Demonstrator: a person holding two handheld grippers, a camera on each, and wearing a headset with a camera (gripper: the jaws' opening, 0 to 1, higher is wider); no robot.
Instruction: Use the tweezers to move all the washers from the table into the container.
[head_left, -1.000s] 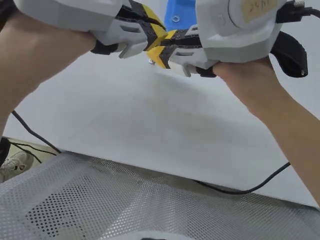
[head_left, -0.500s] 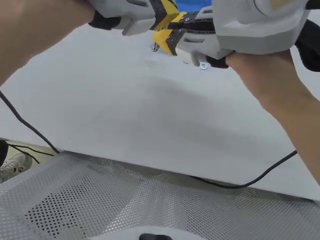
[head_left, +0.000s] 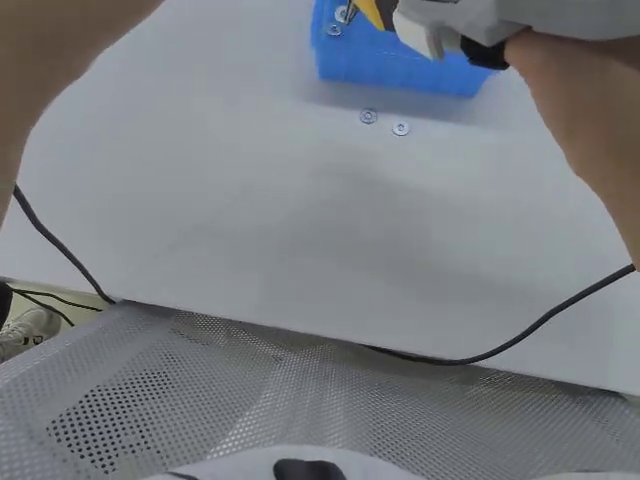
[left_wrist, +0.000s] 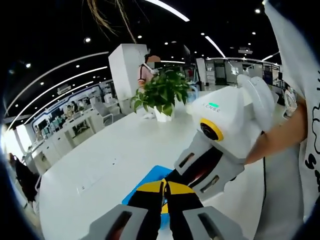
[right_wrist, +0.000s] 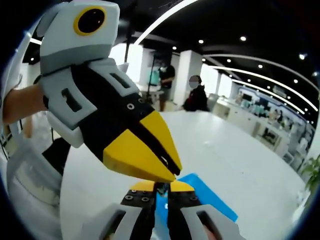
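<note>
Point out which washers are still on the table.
The left washer and right washer before the blue container; a third washer lies inside it.

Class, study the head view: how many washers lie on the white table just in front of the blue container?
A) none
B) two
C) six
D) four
B: one washer and a second washer lie close together on the table, just in front of the blue container.
</note>
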